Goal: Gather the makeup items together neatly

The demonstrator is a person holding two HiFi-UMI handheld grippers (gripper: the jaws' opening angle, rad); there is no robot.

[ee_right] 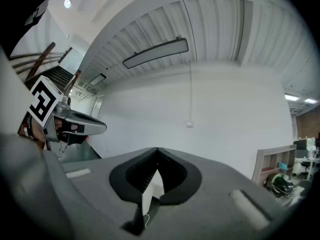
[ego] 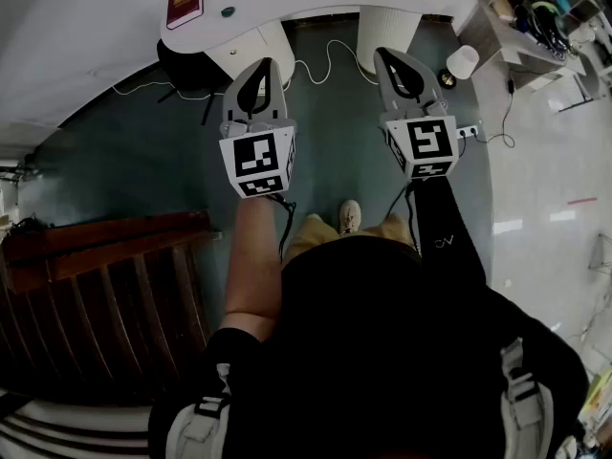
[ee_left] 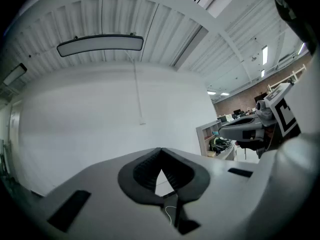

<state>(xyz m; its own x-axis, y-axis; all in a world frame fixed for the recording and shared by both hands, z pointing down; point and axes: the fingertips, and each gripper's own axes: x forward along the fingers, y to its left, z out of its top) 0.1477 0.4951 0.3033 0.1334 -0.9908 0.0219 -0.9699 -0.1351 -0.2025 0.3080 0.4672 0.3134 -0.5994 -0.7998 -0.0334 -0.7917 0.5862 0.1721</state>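
No makeup item can be made out in any view. My left gripper [ego: 271,62] is held level in front of me, its jaws closed tip to tip with nothing between them, as the left gripper view [ee_left: 161,149] also shows. My right gripper [ego: 382,53] is level beside it and shut and empty too, its tips meeting in the right gripper view [ee_right: 157,149]. Both point at the near edge of a white table [ego: 115,27]. A red book [ego: 185,4] and a small dark round thing [ego: 228,11] lie on that table. Each gripper view looks at a bare white wall.
Two white table supports [ego: 251,48] stand under the table on a teal floor, with a white cable [ego: 325,65] and a power strip [ego: 467,131] near them. A cluttered shelf unit [ego: 531,22] stands at the right. A dark wooden staircase [ego: 96,266] is at the left.
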